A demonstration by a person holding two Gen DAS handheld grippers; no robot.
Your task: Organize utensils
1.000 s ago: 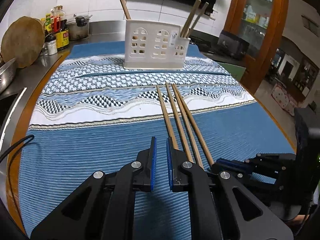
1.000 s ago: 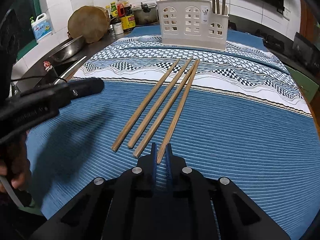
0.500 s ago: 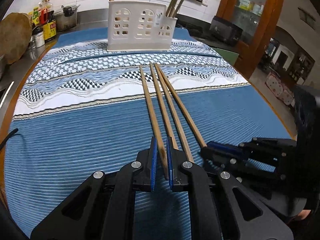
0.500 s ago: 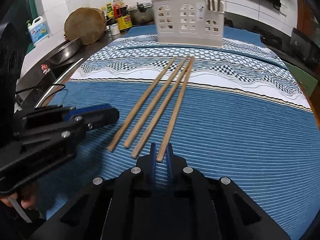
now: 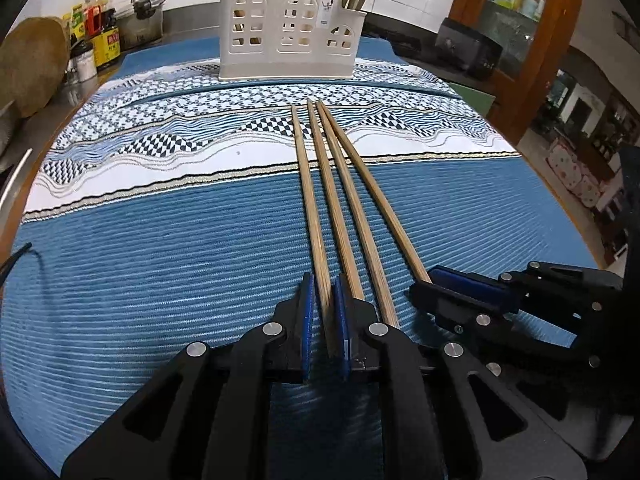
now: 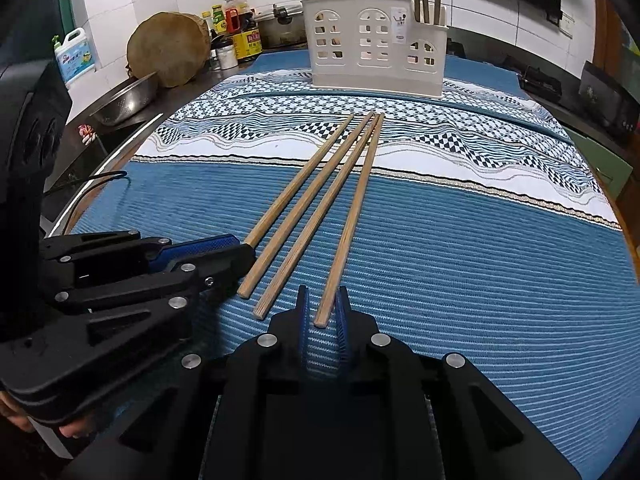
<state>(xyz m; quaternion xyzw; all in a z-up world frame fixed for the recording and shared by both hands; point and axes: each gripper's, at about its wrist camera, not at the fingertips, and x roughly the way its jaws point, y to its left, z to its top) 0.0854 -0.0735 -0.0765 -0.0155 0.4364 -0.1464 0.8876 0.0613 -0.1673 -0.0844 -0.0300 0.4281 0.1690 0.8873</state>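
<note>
Several wooden chopsticks lie side by side on the blue cloth, pointing at a white utensil holder (image 5: 290,30) at the back, which holds a few more chopsticks. My left gripper (image 5: 323,292) is narrowly open, its jaws either side of the near end of the leftmost chopstick (image 5: 312,208). My right gripper (image 6: 323,304) is narrowly open around the near end of the rightmost chopstick (image 6: 352,216). The holder also shows in the right wrist view (image 6: 378,42). Each gripper shows in the other's view, the right one (image 5: 460,286) and the left one (image 6: 208,246).
A patterned blue and white cloth (image 5: 160,240) covers the table. At the far left stand bottles (image 6: 236,32), a round wooden board (image 6: 168,48), a steel bowl (image 6: 128,98) and a pot (image 5: 146,16). A wooden cabinet (image 5: 520,28) stands at the right.
Both grippers have moved forward along the cloth. Each now has a chopstick end between its jaws. The left one came in from behind the chopsticks' ends.
</note>
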